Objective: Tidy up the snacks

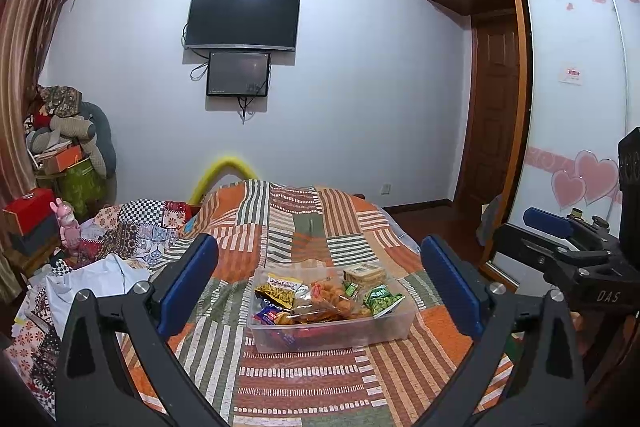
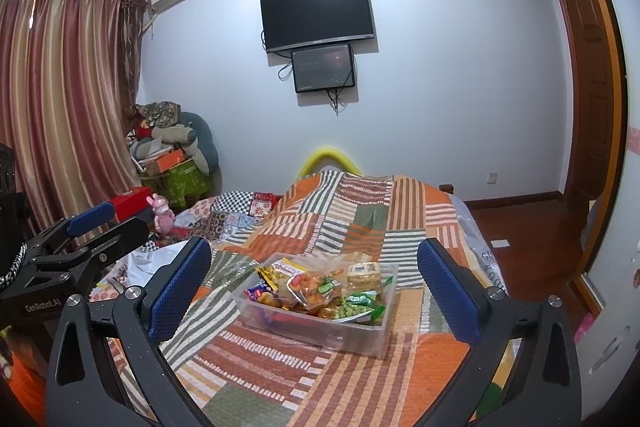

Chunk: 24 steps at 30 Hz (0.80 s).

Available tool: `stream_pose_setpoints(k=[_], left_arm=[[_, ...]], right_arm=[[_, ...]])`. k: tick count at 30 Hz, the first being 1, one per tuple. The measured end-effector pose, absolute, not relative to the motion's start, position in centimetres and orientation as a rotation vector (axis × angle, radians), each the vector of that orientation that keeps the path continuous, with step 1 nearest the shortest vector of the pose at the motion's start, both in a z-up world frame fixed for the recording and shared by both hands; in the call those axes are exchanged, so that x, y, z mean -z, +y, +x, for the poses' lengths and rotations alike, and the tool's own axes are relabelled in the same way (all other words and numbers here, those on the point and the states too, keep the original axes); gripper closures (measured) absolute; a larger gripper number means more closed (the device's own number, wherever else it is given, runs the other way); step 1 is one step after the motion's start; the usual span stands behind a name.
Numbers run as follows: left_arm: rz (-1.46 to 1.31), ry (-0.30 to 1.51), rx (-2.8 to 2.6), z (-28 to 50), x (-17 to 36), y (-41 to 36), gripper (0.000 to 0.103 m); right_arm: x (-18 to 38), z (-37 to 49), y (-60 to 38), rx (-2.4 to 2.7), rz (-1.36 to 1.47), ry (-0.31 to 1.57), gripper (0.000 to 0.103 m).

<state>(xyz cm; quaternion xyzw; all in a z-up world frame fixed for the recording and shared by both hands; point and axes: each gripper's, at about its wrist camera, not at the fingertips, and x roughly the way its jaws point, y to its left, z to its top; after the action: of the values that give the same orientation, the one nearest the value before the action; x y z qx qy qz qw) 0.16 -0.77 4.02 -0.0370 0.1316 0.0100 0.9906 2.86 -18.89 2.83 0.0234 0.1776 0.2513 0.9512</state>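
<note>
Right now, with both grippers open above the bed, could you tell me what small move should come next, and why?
Probably ease the left gripper forward and down toward the clear bin. It faces the bin squarely, jaws wide apart and holding nothing, and the snack packets sit heaped inside, none yet gripped. The right gripper is open too.
</note>
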Motion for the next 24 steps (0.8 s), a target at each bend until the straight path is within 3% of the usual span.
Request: stream_pose_setpoints(k=[24], left_arm=[[-0.083,0.274,-0.006,0.35,-3.79,-0.63,0.0]], right_arm=[[-3.15,2.93,-19.07,-0.486,0.039,0.363,0.0]])
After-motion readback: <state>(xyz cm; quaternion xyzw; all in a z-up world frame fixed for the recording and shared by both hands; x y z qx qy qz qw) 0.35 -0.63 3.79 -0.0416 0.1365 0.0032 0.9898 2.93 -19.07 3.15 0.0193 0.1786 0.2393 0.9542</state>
